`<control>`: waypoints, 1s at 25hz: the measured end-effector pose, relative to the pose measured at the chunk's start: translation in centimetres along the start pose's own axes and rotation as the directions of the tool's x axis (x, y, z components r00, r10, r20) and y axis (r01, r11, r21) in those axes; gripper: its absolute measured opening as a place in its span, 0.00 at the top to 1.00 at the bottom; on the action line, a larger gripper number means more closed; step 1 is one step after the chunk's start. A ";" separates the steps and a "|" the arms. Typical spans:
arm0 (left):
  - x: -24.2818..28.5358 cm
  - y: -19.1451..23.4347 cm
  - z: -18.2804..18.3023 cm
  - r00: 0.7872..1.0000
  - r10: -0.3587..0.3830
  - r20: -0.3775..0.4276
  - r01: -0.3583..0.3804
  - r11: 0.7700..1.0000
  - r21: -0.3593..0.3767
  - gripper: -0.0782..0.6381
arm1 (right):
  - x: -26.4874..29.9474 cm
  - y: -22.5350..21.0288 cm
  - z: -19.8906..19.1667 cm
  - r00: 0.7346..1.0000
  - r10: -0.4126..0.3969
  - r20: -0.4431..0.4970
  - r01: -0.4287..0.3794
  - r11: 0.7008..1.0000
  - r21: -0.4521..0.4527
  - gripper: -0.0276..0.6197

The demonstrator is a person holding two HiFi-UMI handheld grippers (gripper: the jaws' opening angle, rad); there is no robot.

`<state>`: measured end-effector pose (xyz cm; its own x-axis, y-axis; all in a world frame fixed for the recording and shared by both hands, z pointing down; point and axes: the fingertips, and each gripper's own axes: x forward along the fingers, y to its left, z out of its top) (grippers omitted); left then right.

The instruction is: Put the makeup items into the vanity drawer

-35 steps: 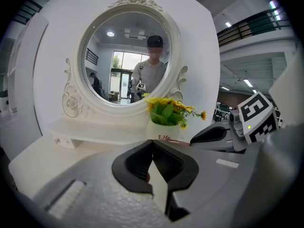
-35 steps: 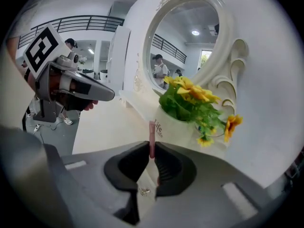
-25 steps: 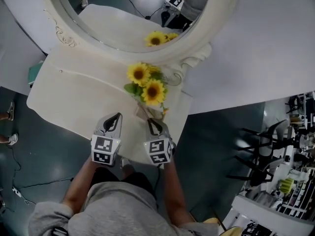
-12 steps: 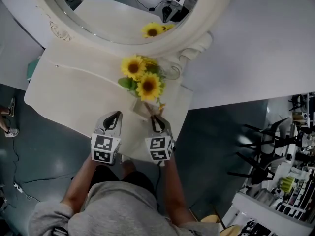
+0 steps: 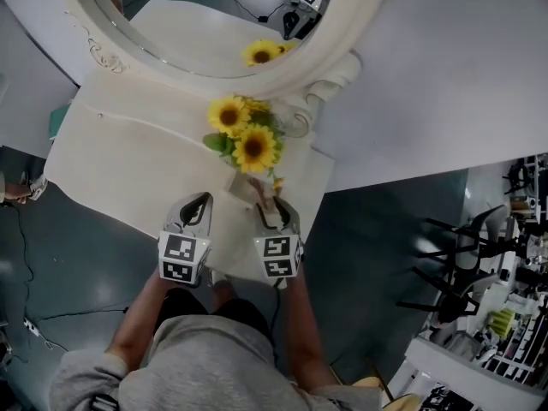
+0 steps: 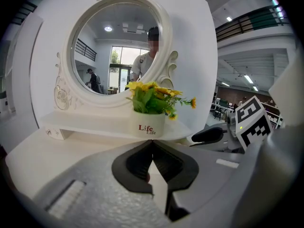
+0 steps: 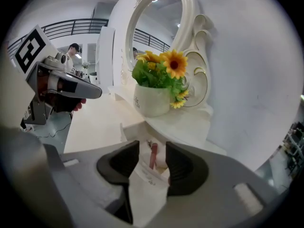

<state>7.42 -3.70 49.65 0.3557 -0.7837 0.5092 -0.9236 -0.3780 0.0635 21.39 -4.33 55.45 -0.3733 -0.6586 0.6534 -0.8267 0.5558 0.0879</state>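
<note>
My right gripper [image 5: 268, 215] hovers over the small open vanity drawer [image 7: 130, 129], near the table's right front corner. Its jaws have just been opening and now stand open [image 7: 152, 161]. A slim reddish makeup stick [image 7: 153, 155] lies in the drawer between the jaws, and the pads do not touch it. The drawer [image 5: 244, 188] shows just ahead of that gripper in the head view. My left gripper [image 5: 199, 204] waits beside it on the left, above the tabletop. It is shut [image 6: 152, 144] with nothing in it.
A white pot of sunflowers [image 5: 244, 135] stands on the low shelf just behind the drawer, also seen as the pot [image 7: 152, 101]. The oval mirror [image 5: 214, 15] rises behind it. The cream tabletop [image 5: 128, 161] stretches to the left. Grey floor lies past the table's right edge.
The right gripper's jaws have spread apart and the makeup stick now lies free in the drawer. That gripper has edged slightly toward the drawer. The left gripper has stayed put.
</note>
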 end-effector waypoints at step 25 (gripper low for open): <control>-5.4 -5.5 13.5 0.951 -0.083 0.297 0.038 0.987 0.153 0.88 | -16.3 -6.7 9.7 0.840 -0.360 0.406 0.293 0.931 0.220 0.95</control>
<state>12.55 -4.05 34.94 0.4575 -0.8605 0.2243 -0.8765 -0.4788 -0.0491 28.99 -2.24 36.91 -0.1866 -0.9593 0.2121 -0.9711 0.2128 0.1080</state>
